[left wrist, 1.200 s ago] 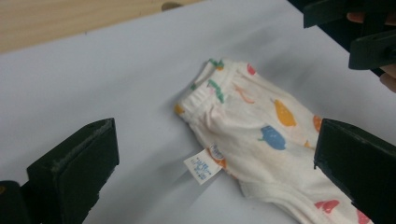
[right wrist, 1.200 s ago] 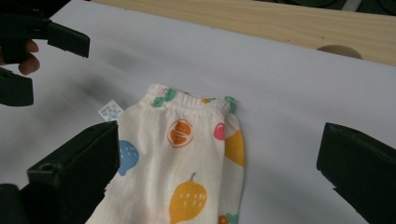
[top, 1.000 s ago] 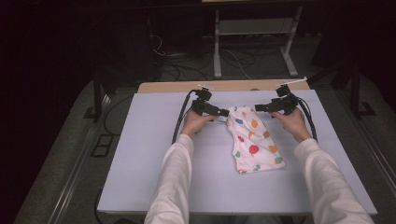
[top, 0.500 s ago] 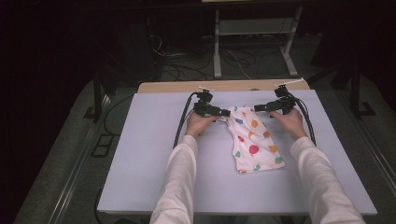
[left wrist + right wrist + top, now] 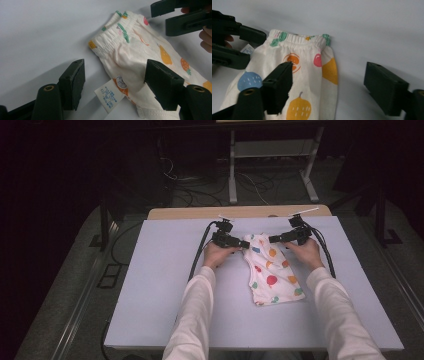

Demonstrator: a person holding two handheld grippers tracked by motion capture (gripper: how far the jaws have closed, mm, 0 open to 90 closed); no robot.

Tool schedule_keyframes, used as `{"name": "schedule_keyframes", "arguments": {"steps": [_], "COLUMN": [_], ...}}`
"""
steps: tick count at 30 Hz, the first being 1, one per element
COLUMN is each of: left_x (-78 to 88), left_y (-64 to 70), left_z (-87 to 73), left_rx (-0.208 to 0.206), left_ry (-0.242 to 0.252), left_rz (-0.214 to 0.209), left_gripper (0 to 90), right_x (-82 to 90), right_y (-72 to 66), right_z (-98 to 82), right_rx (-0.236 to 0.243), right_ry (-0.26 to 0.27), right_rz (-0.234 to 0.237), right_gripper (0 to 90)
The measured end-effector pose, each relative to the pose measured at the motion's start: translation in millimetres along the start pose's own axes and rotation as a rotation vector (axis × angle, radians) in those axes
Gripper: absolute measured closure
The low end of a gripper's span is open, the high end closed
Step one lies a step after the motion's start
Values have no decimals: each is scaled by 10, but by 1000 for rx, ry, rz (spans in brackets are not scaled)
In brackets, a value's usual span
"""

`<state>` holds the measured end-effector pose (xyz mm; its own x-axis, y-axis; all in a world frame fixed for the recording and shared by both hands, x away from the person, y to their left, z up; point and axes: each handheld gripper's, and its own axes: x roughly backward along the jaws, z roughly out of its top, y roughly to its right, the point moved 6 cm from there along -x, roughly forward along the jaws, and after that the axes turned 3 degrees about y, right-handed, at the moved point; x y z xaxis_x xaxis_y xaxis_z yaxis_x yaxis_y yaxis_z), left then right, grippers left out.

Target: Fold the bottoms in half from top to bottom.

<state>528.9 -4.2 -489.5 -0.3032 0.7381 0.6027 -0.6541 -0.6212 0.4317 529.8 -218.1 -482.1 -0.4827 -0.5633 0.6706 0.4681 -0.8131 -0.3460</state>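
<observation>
High view: both grippers agape beside shorts [image 5: 272,270].

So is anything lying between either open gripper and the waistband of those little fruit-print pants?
Nothing visible. The left gripper and right gripper both sit open at the waistband of the pants, with bare table around.

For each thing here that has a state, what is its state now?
White fruit-print children's shorts: folded, lying flat on the table, elastic waistband at the far end.
White care label: sticking out of the side seam.
Left gripper: open, jaws straddling the shorts' edge.
Right gripper: open, straddling the waistband corner.
</observation>
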Motion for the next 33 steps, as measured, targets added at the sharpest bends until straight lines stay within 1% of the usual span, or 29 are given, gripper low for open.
{"name": "schedule_keyframes", "arguments": {"steps": [1, 3, 6, 7, 9, 10, 14, 15, 17, 18, 21, 23, 26, 27, 29, 31, 33], "left_x": [2, 5, 2, -4, -9, -12, -31, -35, -45, -50, -60, -64, -77, -84, -102, -125, -138], "left_y": [-3, -9, -3, 4, 11, 14, 28, 30, 36, 44, 60, 51, 56, 63, 76, 85, 96], "left_z": [1, 3, 3, 6, 9, 11, 18, 16, 14, 14, 11, 16, 19, 19, 15, 5, 3], "left_rx": [3, 1, -2, 0, -2, -4, -3, -5, -6, -6, -16, -13, -17, -24, -28, -33, -33], "left_ry": [1, 2, 3, 7, 9, 11, 20, 18, 18, 20, 18, 22, 26, 25, 23, 18, 20], "left_rz": [1, 10, 3, 1, -5, -2, -1, -4, -13, -16, -19, -13, 7, 15, 21, 32, 39], "left_gripper": [358, 387, 439, 457, 490, 511, 594, 612, 659, 678, 759, 800, 855, 875, 888, 893, 894], "right_x": [-9, -22, -35, -42, -60, -70, -112, -117, -129, -133, -145, -145, -162, -168, -180, -191, -188], "right_y": [-4, -11, -23, -27, -18, -10, 12, 16, 28, 36, 51, 49, 26, 19, 10, -4, -7], "right_z": [-5, 0, 18, 19, 13, 6, -14, -14, -12, -12, -31, -48, -66, -65, -68, -73, -69], "right_rx": [3, 12, 17, 16, 3, 3, -3, -2, -13, -15, -19, -42, -54, -49, -52, -57, -57], "right_ry": [-1, 7, 23, 28, 31, 29, 20, 23, 28, 31, 34, 44, 52, 52, 50, 42, 44], "right_rz": [1, 0, 8, 18, 12, 15, 5, 4, -6, -13, -11, 7, 33, 30, 24, 18, 13], "right_gripper": [263, 323, 402, 414, 445, 455, 502, 522, 534, 558, 625, 653, 709, 728, 779, 865, 874]}}
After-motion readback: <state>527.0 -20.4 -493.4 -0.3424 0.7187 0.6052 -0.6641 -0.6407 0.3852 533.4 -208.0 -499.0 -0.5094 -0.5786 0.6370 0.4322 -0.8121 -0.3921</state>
